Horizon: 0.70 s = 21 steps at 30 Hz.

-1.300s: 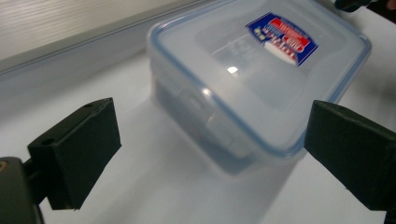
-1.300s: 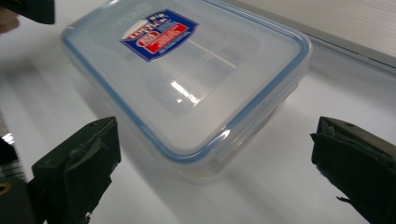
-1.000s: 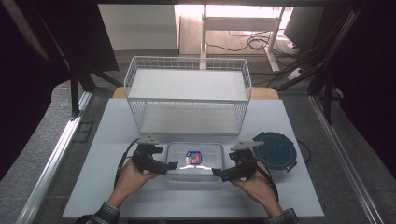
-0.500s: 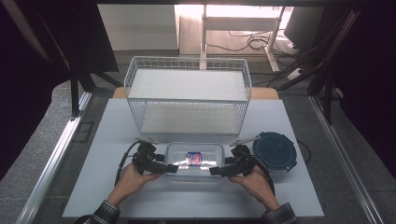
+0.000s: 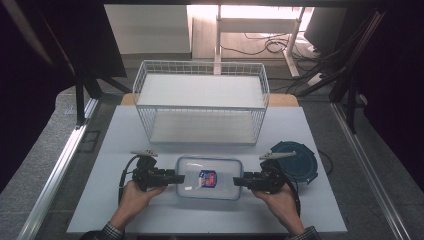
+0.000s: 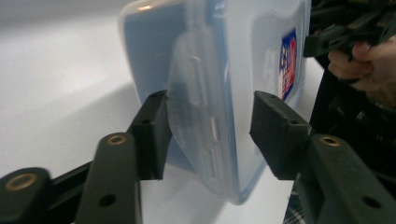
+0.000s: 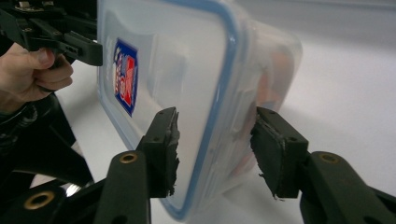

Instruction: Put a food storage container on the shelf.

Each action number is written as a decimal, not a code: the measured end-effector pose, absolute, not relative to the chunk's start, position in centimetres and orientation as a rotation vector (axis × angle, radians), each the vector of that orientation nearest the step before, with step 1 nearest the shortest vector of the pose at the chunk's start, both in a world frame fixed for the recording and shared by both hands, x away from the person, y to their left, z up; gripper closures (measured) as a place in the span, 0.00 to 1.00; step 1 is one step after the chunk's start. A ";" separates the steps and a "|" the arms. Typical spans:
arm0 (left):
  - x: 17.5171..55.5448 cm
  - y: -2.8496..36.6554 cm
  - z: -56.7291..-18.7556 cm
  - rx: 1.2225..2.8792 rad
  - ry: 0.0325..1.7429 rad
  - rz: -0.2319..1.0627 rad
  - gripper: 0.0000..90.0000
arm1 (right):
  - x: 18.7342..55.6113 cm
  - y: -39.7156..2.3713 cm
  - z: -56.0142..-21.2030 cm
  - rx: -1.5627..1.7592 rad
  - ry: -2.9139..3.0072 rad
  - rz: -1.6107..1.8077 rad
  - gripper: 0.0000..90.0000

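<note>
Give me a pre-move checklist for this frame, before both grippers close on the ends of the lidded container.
1. Left gripper straddles the container's end flap: ok, fingers open on either side of it.
2. Right gripper straddles the opposite end: ok, open.
3. Lid seated on the container: cannot tell.
4. Both grippers level across from each other: ok in the high view.
5. Wire basket apart from the container: ok, behind it.
6. Round dark lid clear of the right hand: cannot tell, it lies close behind.

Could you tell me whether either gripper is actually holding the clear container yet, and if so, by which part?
Nothing is held. Each open gripper straddles a side latch flap of the container: left gripper, right gripper.
</note>
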<state>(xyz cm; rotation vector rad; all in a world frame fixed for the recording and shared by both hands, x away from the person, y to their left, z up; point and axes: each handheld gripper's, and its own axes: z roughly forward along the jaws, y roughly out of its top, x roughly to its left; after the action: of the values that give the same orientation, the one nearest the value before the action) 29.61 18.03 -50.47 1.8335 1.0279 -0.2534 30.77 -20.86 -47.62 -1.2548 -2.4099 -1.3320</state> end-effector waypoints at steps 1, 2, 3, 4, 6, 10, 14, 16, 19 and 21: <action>29.5 17.9 -50.3 1.840 1.025 -0.221 0.56 | 30.6 -20.8 -47.5 -1.261 -2.417 -1.343 0.58; 29.5 17.9 -50.3 1.832 1.028 -0.220 0.55 | 30.6 -20.8 -47.4 -1.257 -2.439 -1.353 0.58; 29.6 18.0 -50.3 1.823 1.031 -0.220 0.55 | 30.6 -20.8 -47.4 -1.262 -2.433 -1.355 0.58; 29.6 18.0 -50.3 1.820 1.035 -0.216 0.55 | 30.7 -20.8 -47.5 -1.260 -2.427 -1.367 0.58; 29.6 18.1 -50.1 1.810 1.039 -0.210 0.55 | 30.7 -20.8 -47.6 -1.260 -2.423 -1.373 0.58; 29.7 18.4 -49.0 1.790 1.021 -0.176 0.56 | 30.8 -20.6 -46.7 -1.239 -2.438 -1.415 0.58; 29.8 18.7 -47.5 1.785 1.007 -0.132 0.56 | 31.1 -20.3 -45.5 -1.214 -2.449 -1.460 0.58; 29.9 18.8 -46.7 1.789 1.001 -0.114 0.56 | 31.3 -20.2 -44.9 -1.202 -2.454 -1.476 0.58; 30.1 19.0 -45.9 1.785 1.004 -0.099 0.56 | 31.7 -19.9 -44.2 -1.190 -2.461 -1.491 0.58; 30.4 19.2 -45.2 1.783 0.998 -0.084 0.56 | 32.0 -19.8 -43.7 -1.180 -2.467 -1.502 0.58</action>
<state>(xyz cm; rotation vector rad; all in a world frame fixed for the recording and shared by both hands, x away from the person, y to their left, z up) 30.39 19.20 -45.22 1.7830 0.9982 -0.0841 32.04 -19.78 -43.68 -1.1803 -2.4670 -1.5019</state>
